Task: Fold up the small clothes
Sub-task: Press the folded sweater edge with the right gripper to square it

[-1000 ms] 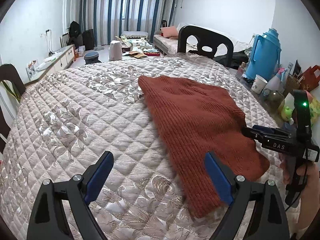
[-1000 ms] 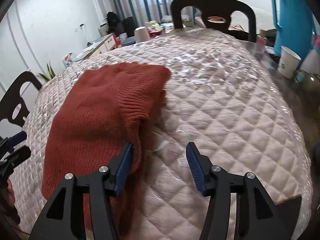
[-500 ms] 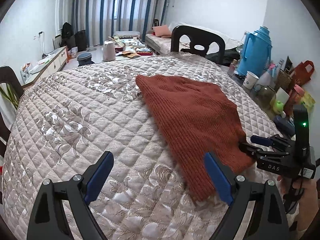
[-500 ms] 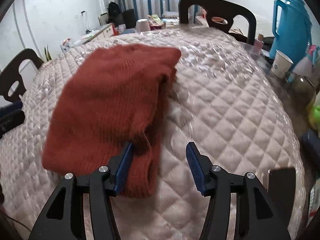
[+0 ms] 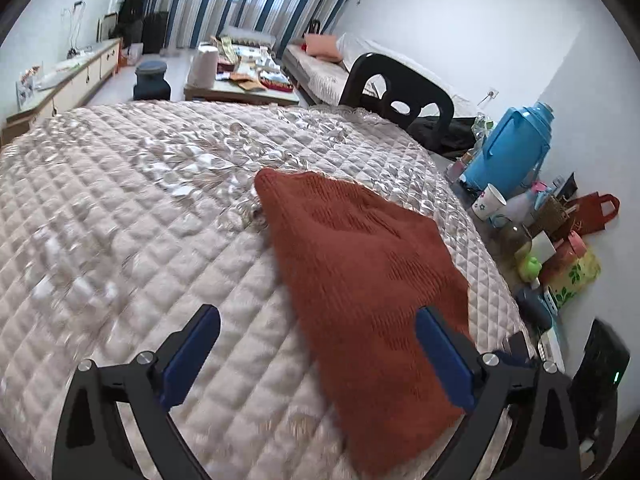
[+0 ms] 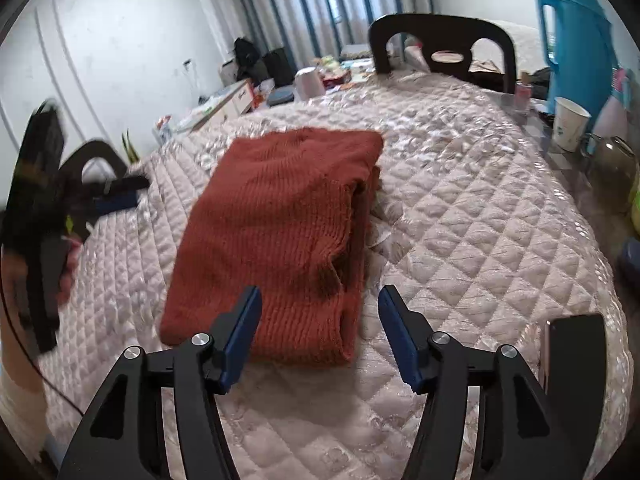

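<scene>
A: Lying folded on the quilted beige counter (image 6: 480, 240): rust-red ribbed knit sweater (image 6: 276, 232).
B: Left tool (image 5: 318, 354) & right tool (image 6: 320, 332) both spreading wider, nothing pinched, just above it.

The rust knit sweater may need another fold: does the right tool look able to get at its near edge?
Probably yes. The right tool, its jaws opening with nothing between them, points at the near edge of the rust knit sweater, and only bare quilted cover lies around it.

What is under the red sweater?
The red sweater lies folded on the quilted cover. Its own lower layers show at the right edge. Anything else beneath it is hidden.
</scene>
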Demonstrator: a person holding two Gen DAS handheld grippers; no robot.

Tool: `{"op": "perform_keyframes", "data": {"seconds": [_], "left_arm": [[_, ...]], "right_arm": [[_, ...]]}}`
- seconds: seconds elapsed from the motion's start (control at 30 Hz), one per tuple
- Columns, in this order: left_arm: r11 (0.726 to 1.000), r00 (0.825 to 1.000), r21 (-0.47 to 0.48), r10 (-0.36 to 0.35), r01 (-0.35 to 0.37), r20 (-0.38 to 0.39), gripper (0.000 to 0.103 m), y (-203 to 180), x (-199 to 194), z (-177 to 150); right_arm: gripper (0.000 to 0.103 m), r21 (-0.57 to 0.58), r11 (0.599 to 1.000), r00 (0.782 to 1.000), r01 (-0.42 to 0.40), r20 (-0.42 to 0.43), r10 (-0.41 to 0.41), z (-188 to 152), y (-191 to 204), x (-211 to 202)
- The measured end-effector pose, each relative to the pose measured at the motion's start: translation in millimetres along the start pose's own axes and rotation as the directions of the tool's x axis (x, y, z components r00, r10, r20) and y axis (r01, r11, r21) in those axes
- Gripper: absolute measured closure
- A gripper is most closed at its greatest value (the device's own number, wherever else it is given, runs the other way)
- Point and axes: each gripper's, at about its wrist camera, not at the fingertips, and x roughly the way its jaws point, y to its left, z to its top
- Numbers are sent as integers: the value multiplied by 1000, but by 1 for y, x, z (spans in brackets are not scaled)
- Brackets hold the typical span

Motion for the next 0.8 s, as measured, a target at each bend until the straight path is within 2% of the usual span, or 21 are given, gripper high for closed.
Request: {"op": "perform_keyframes", "data": {"seconds": [0.1, 0.13, 0.17, 0.23, 0.33, 0.43, 0.6, 0.67, 0.8], "left_arm": [[1000, 999, -22, 18, -19, -39, 4, 4, 27, 13], [999, 999, -35, 3, -5, -53, 4, 5, 34, 16], [999, 997, -49, -18, 14, -76, 4, 8, 43, 20], [996, 993, -87, -2, -8, -114, 4, 12, 57, 24], [997, 993, -69, 17, -26, -121, 4, 11, 69, 28], [995, 989, -103, -28, 14, -142, 4, 13, 80, 31], [996, 982, -71, -62, 50, -180, 4, 7, 99, 34], [993, 978, -96, -88, 70, -191, 4, 8, 106, 36], [988, 978, -118, -115, 96, -175, 4, 8, 110, 42]], "right_arm": [[42, 12, 1000, 999, -2, -39, 2, -1, -4, 15], [42, 20, 1000, 999, -4, -47, 5, -3, -5, 18], [42, 31, 999, 998, -17, -53, 19, -4, -7, 22], [42, 49, 997, 995, -56, -77, 60, -6, -10, 30], [37, 64, 993, 991, -102, -79, 107, -7, -12, 37], [35, 58, 992, 991, -110, -74, 114, -8, -10, 37], [35, 58, 992, 991, -109, -70, 113, -9, -8, 36], [35, 79, 990, 990, -115, -71, 121, -9, -10, 36], [35, 89, 989, 990, -118, -67, 124, -8, -12, 37]]}}
